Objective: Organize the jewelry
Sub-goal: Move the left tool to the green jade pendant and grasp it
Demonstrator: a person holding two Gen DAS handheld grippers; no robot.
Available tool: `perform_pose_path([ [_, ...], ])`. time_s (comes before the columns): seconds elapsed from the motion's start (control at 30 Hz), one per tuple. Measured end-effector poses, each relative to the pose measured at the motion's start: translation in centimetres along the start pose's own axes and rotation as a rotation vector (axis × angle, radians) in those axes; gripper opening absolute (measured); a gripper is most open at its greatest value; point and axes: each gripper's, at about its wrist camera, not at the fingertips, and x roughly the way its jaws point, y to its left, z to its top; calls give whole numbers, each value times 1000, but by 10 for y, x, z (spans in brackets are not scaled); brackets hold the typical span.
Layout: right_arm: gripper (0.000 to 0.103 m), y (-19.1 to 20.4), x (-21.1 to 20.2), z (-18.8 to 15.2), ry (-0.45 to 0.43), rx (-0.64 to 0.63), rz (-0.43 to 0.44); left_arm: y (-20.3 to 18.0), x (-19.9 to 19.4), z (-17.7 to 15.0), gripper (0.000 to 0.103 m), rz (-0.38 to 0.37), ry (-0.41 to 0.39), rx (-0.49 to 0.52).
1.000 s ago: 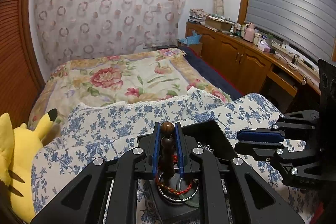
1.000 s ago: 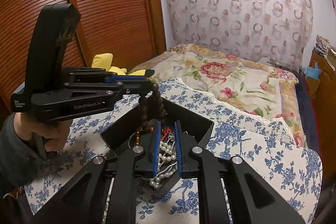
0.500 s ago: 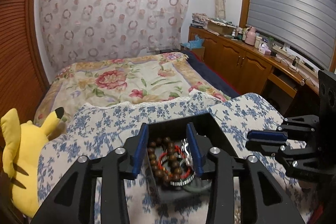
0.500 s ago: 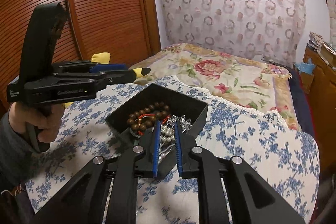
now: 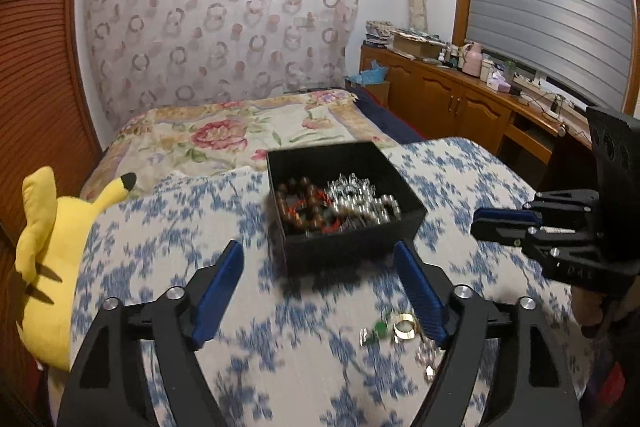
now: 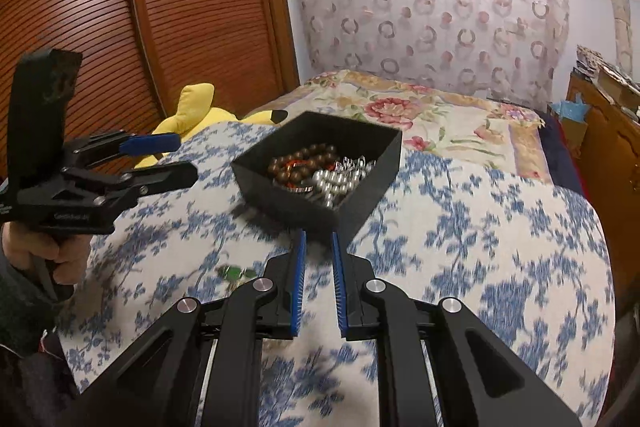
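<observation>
1. A black box (image 5: pixel 348 239) is seen at the frame centre on a blue-flowered cloth (image 5: pixel 168 251), already holding brown beads (image 5: pixel 298 195), a red cord and pearls (image 5: pixel 360 205).
2. Left out, by this judgement, are a gold ring (image 5: pixel 406 325) and small green pieces (image 5: pixel 378 329), lying loose on the cloth at lower right.
3. The left gripper (image 5: pixel 320 291) is seen spread wide and empty, its jaws having just been opening.
4. The right gripper (image 6: pixel 319 281) is held nearly pressed together, with nothing pinched.
5. A floral bedspread (image 5: pixel 240 135), a yellow plush toy (image 5: pixel 52 247) at left and wooden cabinets (image 5: pixel 452 99) at right are shown.
</observation>
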Motion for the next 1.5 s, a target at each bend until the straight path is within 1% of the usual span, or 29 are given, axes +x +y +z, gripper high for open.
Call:
perform_pose_path([
  [0.03,15,2,-3,-5,1,7,-2,-1,-2,-5,83,1,1,-2],
  [0.17,15,7,-13,-23,8,28,-2,-3,-5,-24,83,-11,30,-17],
  [0.27,16,11,-17,-37,21,42,-4,-4,-2,-33,83,-17,55,-17],
  [0.3,19,12,-18,-40,27,44,-5,-4,-1,-36,83,-20,67,-18],
  [0.33,29,14,-18,-46,35,46,-8,-5,1,-38,83,-23,77,-19],
  [0.37,36,15,-19,-50,40,48,-10,-5,3,-40,83,-25,88,-19],
  [0.5,36,19,-20,-63,63,57,-19,-10,14,-48,83,-28,136,-1],
  [0.57,36,21,-21,-69,75,59,-27,-12,19,-49,75,-31,151,10],
  [0.63,36,23,-22,-73,82,57,-34,-14,26,-48,61,-43,177,21],
  [0.7,36,23,-21,-76,91,60,-31,-16,31,-48,54,-55,191,26],
  [0.77,36,23,-22,-78,91,65,-25,-20,35,-46,53,-61,201,43],
  [0.83,36,23,-22,-80,97,66,-24,-22,39,-44,46,-62,211,57],
  [0.9,36,22,-20,-84,108,73,-20,-24,42,-42,42,-71,227,65],
  [1.07,36,23,-22,-88,101,63,-23,-33,51,-41,37,-86,251,89],
  [1.13,36,23,-22,-89,103,64,-20,-36,55,-41,33,-89,260,95],
  [1.27,36,22,-22,-89,104,71,-16,-37,60,-39,32,-78,264,96],
  [1.33,36,22,-22,-89,103,72,-14,-35,63,-38,26,-55,268,98],
  [1.37,36,22,-22,-90,104,72,-15,-34,64,-38,25,-46,264,96],
  [1.5,36,22,-21,-90,107,70,-16,-31,63,-37,24,-50,265,92],
])
